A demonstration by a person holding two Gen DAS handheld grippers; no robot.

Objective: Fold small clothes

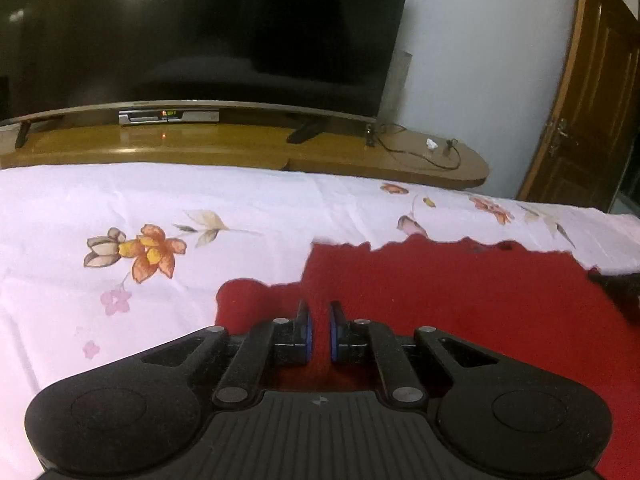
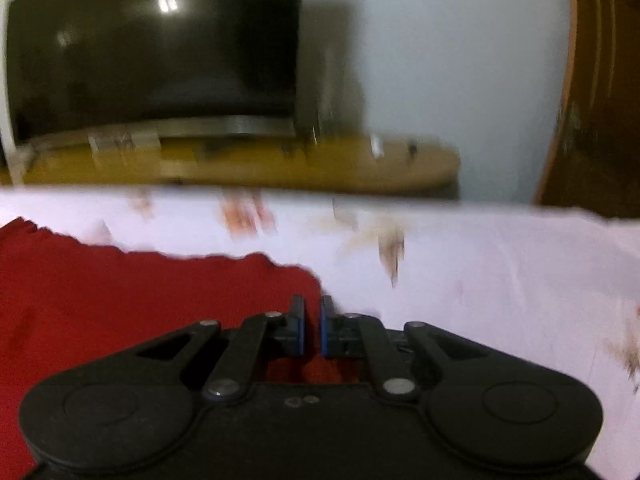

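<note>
A red garment [image 1: 460, 292] lies spread on the white floral bed sheet [image 1: 200, 208]. My left gripper [image 1: 320, 320] is shut on the red cloth near its left edge, with red fabric pinched between the blue-padded fingers. In the right wrist view the same red garment [image 2: 140, 292] fills the left half. My right gripper [image 2: 312, 316] is shut on the garment's right edge, red cloth between the jaws. The right view is blurred by motion.
Beyond the bed stands a wooden TV bench [image 1: 240, 148] with a large dark television [image 1: 200, 28], a set-top box [image 1: 168, 117] and cables [image 1: 420, 152]. A wooden door [image 1: 592, 92] is at the right. A dark object [image 1: 624, 292] shows at the garment's right edge.
</note>
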